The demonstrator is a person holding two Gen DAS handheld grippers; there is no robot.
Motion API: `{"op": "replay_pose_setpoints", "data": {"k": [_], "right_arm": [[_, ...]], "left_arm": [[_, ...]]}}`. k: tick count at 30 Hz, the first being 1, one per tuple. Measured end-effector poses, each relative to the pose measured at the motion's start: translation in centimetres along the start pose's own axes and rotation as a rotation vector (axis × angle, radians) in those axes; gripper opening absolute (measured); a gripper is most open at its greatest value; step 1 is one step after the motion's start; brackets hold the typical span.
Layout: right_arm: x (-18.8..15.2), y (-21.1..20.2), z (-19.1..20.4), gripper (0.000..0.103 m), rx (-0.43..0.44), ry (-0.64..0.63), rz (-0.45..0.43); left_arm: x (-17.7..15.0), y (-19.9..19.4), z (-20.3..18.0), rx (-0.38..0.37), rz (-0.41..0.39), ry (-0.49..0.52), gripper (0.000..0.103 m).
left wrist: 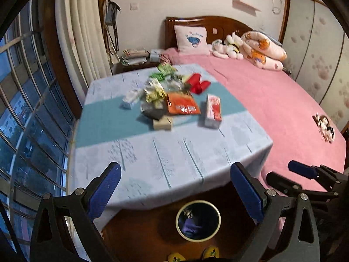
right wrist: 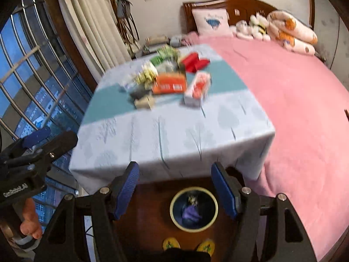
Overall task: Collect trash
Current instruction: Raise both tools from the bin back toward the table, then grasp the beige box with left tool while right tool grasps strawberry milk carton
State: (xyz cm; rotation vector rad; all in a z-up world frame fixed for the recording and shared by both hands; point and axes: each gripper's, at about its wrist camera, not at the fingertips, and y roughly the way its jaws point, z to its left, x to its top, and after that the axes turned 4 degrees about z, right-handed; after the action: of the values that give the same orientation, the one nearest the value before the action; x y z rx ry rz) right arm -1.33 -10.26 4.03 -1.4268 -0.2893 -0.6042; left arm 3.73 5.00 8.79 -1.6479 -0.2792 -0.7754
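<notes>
1. Left gripper (left wrist: 175, 193): jaws spread wide, blue pads (left wrist: 104, 192) bare, nothing between them. It points down and forward over the near edge of the table (left wrist: 165, 159).
2. Right gripper (right wrist: 175, 188): jaws also apart, released, nothing gripped. In the left wrist view it shows at the lower right (left wrist: 305, 174), beside the left gripper.
3. Trash pile (left wrist: 172, 96): sits on the light blue tablecloth well ahead of both claws, beyond the fingertips, around the teal band of the cloth. Frames are blurred, so small pieces cannot be told apart.
4. Red-and-white carton (left wrist: 213, 111): lies flat, ahead and slightly right of the left claw; its long axis runs roughly away from the claw, near end toward the table's front edge.
5. Orange packet (left wrist: 182, 106): flat, just left of the carton, near end pointing back at the claw.
6. Small tan box (left wrist: 162, 124): nearest piece of the pile to the claws, long axis crosswise.
7. Red wrapper (left wrist: 198, 83) and green packets (left wrist: 165, 69): at the far side of the pile.
8. Round bin (left wrist: 198, 220): on the dark wood floor right below and between the left claw's fingers, mouth up, something purple inside. In the right wrist view it also sits between the fingers (right wrist: 193, 209).
9. A hand (right wrist: 29, 220) grips the left gripper's handle at the right wrist view's lower left.
10. Pink bed (left wrist: 283, 109): ahead and right of both claws, touching the table's right side.
</notes>
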Motion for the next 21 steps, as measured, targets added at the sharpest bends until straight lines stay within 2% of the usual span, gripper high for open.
{"op": "replay_pose_setpoints", "data": {"k": [5, 9, 16, 21], "right_arm": [[3.5, -1.4, 1.0, 0.069, 0.009, -0.007, -0.073], [5.8, -1.0, 1.3, 0.069, -0.005, -0.008, -0.092], [8.9, 1.1, 0.8, 0.069, -0.020, -0.017, -0.085], [11.5, 4.0, -0.4, 0.069, -0.017, -0.012, -0.051]], "left_arm": [[2.7, -0.6, 1.6, -0.008, -0.034, -0.016, 0.099], [4.0, -0.1, 2.8, -0.008, -0.042, -0.044, 0.099], [6.3, 2.7, 3.7, 0.017, -0.010, -0.067, 0.099], [7.3, 5.3, 4.3, 0.033, 0.030, -0.108, 0.099]]}}
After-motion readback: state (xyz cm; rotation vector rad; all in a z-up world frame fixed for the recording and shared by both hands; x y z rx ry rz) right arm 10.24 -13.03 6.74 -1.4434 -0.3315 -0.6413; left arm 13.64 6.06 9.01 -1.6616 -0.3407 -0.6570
